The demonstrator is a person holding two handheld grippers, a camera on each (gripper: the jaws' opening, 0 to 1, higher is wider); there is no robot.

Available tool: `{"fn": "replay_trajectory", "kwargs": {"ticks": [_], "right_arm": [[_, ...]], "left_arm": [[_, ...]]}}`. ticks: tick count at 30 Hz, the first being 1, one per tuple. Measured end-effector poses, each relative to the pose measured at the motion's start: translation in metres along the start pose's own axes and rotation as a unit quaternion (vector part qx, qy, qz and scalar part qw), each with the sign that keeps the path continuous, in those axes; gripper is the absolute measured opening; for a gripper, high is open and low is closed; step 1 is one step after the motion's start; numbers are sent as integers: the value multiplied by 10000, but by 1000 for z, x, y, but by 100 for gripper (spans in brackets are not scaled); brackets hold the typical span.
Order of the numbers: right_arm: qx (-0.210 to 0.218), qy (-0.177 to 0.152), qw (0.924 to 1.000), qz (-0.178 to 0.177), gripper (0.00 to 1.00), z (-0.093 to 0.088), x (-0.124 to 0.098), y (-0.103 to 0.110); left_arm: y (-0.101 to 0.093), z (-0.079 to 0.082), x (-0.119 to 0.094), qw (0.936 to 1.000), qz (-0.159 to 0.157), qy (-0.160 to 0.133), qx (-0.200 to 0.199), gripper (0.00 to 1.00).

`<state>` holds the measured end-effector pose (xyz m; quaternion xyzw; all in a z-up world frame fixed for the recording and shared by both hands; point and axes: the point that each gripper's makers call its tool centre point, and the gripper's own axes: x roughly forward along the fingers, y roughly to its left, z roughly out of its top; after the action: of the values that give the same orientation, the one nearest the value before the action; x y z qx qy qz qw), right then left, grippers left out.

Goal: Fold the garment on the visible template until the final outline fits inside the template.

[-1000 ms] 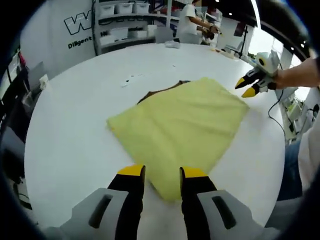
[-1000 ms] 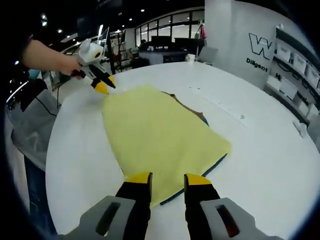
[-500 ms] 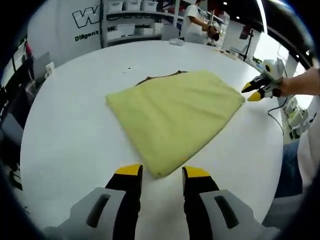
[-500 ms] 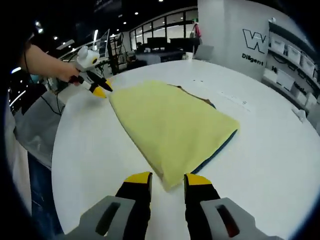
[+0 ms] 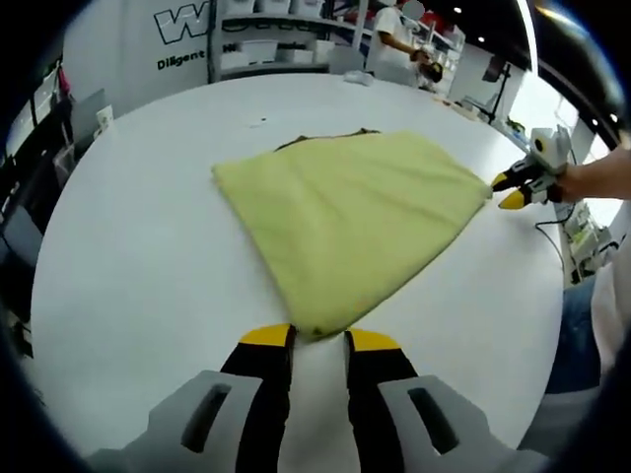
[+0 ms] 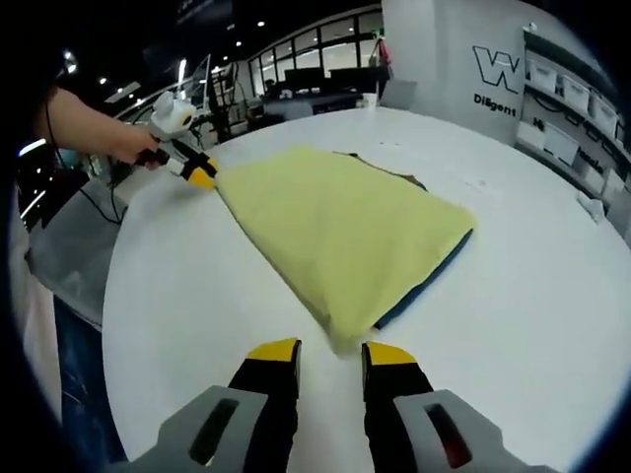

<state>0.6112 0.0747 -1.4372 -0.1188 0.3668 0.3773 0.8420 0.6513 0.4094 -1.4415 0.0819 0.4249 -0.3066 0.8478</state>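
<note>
Across the centre of the left gripper view lies the yellow garment [image 5: 350, 217], folded flat on the round white table [image 5: 138, 266]; its near corner reaches down to the tips of the left gripper [image 5: 317, 338], whose yellow-tipped jaws stand close together around that corner, though whether they actually pinch the cloth cannot be told; a dark brown edge [image 5: 325, 137] shows at the garment's far side, toward the upper centre. At the right edge of this view a hand [image 5: 590, 181] holds the right gripper [image 5: 508, 192], its tips at the garment's right corner; whether the jaws are parted or pressed together cannot be told there. Within the right gripper view the garment [image 6: 340, 232] fills the middle, with a blue edge [image 6: 426, 281] showing beneath its lower right side; the right gripper [image 6: 330, 350] sits at bottom centre with jaws spread, the garment's near corner just above the gap and not gripped; at upper left a hand [image 6: 118, 143] holds the left gripper [image 6: 200, 175] against the garment's far corner. Shelving with white bins [image 5: 251, 49] stands at the upper left of the left gripper view.
</note>
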Motion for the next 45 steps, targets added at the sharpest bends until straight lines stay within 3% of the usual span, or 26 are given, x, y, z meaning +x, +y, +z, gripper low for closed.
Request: {"fn": "replay_trajectory", "kwargs": {"ticks": [11, 18, 31, 39, 45], "right_arm": [[-37, 1, 10000, 91, 10, 5, 7, -1], [-119, 79, 9998, 133, 0, 4, 8, -4], [-619, 310, 9972, 290, 0, -7, -1, -15], [-903, 462, 9944, 296, 0, -13, -1, -13], [-830, 453, 9953, 230, 0, -16, -5, -14]], "left_arm": [[0, 0, 1, 9996, -43, 14, 288, 1], [1, 0, -1, 9993, -83, 8, 367, 1], [5, -5, -4, 9963, -156, 241, 805, 1], [2, -11, -6, 9958, -219, 316, 833, 1], [1, -15, -9, 9960, -310, 323, 779, 1]]}}
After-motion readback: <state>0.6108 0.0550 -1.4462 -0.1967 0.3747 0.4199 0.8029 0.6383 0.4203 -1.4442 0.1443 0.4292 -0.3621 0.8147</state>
